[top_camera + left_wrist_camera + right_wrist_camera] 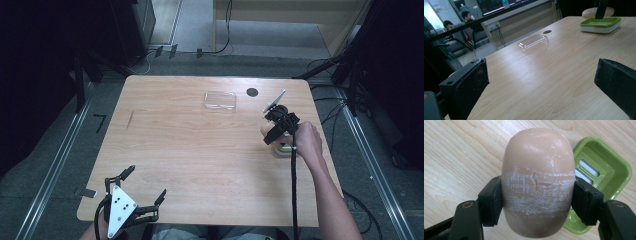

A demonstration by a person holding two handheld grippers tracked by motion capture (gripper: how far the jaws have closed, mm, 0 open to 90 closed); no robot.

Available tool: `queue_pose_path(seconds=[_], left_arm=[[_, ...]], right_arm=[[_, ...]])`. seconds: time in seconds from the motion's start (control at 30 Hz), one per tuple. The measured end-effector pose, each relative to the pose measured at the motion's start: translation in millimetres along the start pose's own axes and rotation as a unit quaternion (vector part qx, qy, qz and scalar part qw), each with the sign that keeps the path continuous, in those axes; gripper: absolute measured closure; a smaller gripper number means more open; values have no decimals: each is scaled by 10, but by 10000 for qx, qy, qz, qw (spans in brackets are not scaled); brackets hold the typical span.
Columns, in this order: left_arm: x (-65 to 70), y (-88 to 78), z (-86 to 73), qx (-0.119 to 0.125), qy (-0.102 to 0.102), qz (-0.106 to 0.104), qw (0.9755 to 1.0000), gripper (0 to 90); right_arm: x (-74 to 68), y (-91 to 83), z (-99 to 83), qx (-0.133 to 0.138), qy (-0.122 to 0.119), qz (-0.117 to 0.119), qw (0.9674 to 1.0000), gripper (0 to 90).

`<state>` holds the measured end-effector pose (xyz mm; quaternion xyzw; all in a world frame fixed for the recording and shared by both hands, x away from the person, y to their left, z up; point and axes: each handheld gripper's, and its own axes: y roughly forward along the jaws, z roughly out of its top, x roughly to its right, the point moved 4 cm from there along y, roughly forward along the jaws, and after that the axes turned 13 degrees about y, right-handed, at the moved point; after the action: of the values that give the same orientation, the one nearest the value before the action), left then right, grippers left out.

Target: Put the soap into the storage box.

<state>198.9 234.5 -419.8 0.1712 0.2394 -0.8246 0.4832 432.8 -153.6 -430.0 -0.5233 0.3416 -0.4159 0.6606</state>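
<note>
My right gripper (537, 202) is shut on a peach-coloured oval bar of soap (537, 157), whose middle is scuffed white between the pads. Just beyond and to the right of the soap lies a green soap dish (606, 177) with a slotted insert. In the high view the right gripper (272, 134) hangs over the dish (285, 148) near the table's right edge. From the left gripper view the soap (590, 12) hovers just above the dish (600, 24). My left gripper (146, 181) stands open with nothing between its jaws at the table's near left corner.
A clear plastic lid (220, 100) lies at the back middle of the wooden table (200, 150), with a dark round hole (252, 92) to its right. In the left gripper view the lid (533, 43) lies far ahead. Cables run over the floor behind the table.
</note>
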Motion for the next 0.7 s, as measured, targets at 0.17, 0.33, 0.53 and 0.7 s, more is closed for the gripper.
queue_pose_path(seconds=[0.17,0.33,0.53,0.7], left_arm=[[0,0,0,1,-1,2,10000,0],[-1,-2,0,-1,-3,4,10000,0],[-1,-2,1,5,-9,4,10000,0],[0,-2,1,2,-5,-1,10000,0]], right_arm=[[28,-5,2,66,70,-7,10000,337],[60,-21,2,122,130,-15,9998,337],[102,-32,0,186,236,-25,9995,337],[139,-42,-5,223,316,-55,9992,337]])
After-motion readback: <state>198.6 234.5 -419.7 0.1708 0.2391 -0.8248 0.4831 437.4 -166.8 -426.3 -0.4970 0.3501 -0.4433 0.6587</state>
